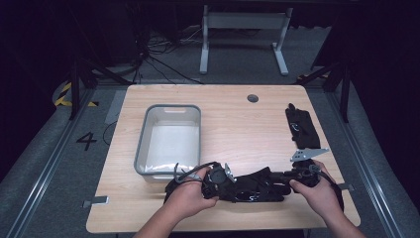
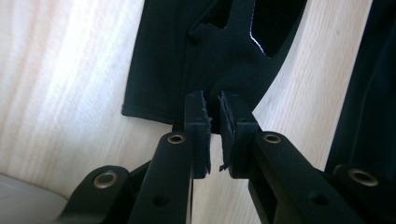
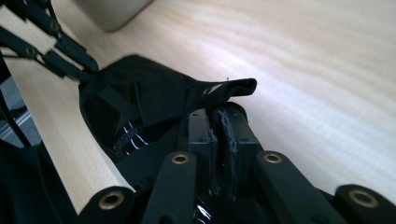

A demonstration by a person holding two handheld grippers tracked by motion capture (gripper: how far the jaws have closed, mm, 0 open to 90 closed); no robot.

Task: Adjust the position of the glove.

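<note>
A black garment (image 1: 257, 187) lies stretched near the table's front edge between my two grippers. My left gripper (image 1: 234, 182) points right and pinches one end of it. In the left gripper view the fabric (image 2: 168, 60) bunches between the nearly closed pads (image 2: 198, 121) of that gripper (image 2: 213, 116). My right gripper (image 1: 281, 179) points left at the other end. In the right gripper view its jaws (image 3: 219, 122) stand close together on a folded hem of the garment (image 3: 140, 100), and the left gripper (image 3: 70, 60) holds the far corner.
A grey bin (image 1: 143, 134) stands left of centre on the wooden table (image 1: 237, 129), just behind my left hand. A second black folded garment (image 1: 302, 126) lies at the right rear. A round cable hole (image 1: 252, 98) sits near the far edge.
</note>
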